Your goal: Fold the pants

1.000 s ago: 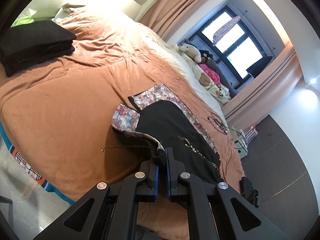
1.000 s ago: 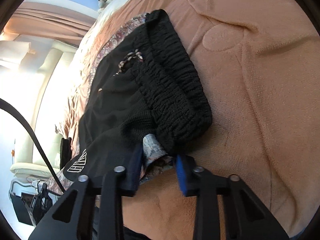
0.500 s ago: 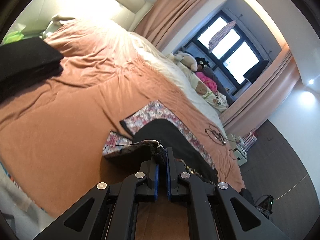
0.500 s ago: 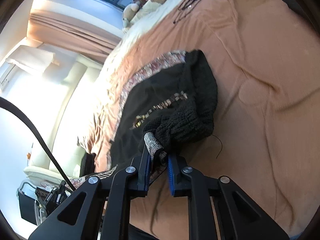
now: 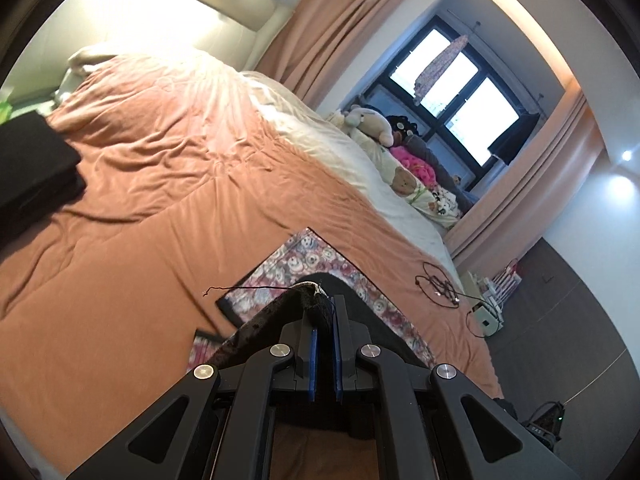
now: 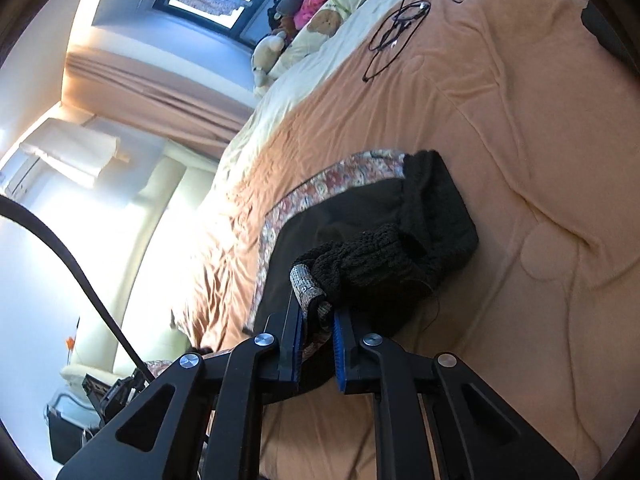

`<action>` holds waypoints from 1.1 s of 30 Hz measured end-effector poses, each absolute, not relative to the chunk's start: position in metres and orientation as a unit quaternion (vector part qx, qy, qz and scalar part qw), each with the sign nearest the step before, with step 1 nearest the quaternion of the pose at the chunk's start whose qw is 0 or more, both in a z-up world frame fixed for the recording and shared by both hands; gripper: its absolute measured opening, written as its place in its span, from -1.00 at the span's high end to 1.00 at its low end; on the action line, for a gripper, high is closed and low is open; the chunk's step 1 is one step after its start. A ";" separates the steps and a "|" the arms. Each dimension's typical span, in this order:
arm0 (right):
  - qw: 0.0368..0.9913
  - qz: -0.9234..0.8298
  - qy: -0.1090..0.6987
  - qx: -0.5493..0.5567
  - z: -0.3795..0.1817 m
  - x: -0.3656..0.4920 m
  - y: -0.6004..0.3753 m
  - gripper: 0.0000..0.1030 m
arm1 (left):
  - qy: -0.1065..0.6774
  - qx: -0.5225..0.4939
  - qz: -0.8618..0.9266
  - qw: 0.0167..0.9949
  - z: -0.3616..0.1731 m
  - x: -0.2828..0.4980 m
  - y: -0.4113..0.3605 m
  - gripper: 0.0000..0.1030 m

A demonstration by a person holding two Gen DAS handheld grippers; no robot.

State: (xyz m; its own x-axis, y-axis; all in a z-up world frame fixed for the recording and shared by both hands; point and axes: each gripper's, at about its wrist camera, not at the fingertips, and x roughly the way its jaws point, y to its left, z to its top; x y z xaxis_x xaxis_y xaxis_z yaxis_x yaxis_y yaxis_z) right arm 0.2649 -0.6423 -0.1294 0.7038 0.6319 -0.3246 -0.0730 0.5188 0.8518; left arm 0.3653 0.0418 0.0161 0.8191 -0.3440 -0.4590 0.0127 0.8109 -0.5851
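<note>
Black pants (image 6: 352, 216) with floral lining lie on the bed (image 6: 520, 128), their knitted waistband bunched. Right hand-held gripper (image 6: 318, 320), just closed, clamps the waistband; left hand-held gripper (image 5: 323, 320) pinches another pants edge above the bed.

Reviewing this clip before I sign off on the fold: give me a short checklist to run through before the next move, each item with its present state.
1. left gripper clamped on the pants edge: ok.
2. right gripper clamped on the pants; jaws have just been closing, cloth between the pads: ok.
3. Knit waistband flat: not ok, bunched.
4. Bedspread ahead free for laying down: ok.
5. Cable apart from the pants: ok.
6. Both legs aligned: cannot tell.
</note>
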 end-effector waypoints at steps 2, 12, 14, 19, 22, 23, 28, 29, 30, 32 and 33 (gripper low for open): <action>0.812 0.211 0.311 0.446 -0.130 0.271 -0.638 0.82 | 0.285 -0.286 -0.098 0.910 0.017 0.379 0.039 0.88; 0.806 0.173 0.309 0.474 -0.134 0.310 -0.616 0.82 | 0.312 -0.272 -0.099 0.905 0.010 0.475 0.022 0.88; 0.809 0.157 0.310 0.474 -0.135 0.318 -0.610 0.82 | 0.323 -0.274 -0.099 0.900 0.002 0.497 0.019 0.88; 0.816 0.126 0.318 0.466 -0.135 0.335 -0.592 0.82 | 0.349 -0.265 -0.087 0.894 -0.020 0.544 0.005 0.88; 0.815 0.120 0.329 0.461 -0.136 0.348 -0.583 0.82 | 0.364 -0.257 -0.082 0.892 -0.034 0.572 -0.002 0.88; 0.815 0.120 0.332 0.459 -0.136 0.353 -0.581 0.82 | 0.369 -0.254 -0.081 0.890 -0.040 0.583 -0.005 0.88; 0.823 0.125 0.333 0.444 -0.138 0.367 -0.576 0.82 | 0.395 -0.234 -0.081 0.885 -0.069 0.626 -0.016 0.88; 0.824 0.128 0.336 0.439 -0.138 0.370 -0.573 0.82 | 0.399 -0.231 -0.081 0.884 -0.074 0.633 -0.019 0.88; 0.824 0.129 0.337 0.436 -0.140 0.375 -0.574 0.82 | 0.403 -0.229 -0.081 0.882 -0.080 0.641 -0.021 0.88; 0.830 0.132 0.334 0.427 -0.139 0.382 -0.575 0.81 | 0.412 -0.227 -0.083 0.879 -0.090 0.657 -0.025 0.88; 0.831 0.133 0.334 0.425 -0.140 0.384 -0.575 0.81 | 0.414 -0.225 -0.083 0.878 -0.093 0.664 -0.027 0.88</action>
State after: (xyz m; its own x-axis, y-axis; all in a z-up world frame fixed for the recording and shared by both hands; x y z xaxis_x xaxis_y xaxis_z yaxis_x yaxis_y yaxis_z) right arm 0.3836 -0.5748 -0.1403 0.7413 0.5053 -0.4418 0.0623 0.6036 0.7948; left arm 0.6637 -0.0271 -0.0927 0.6432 -0.3319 -0.6900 -0.0401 0.8853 -0.4632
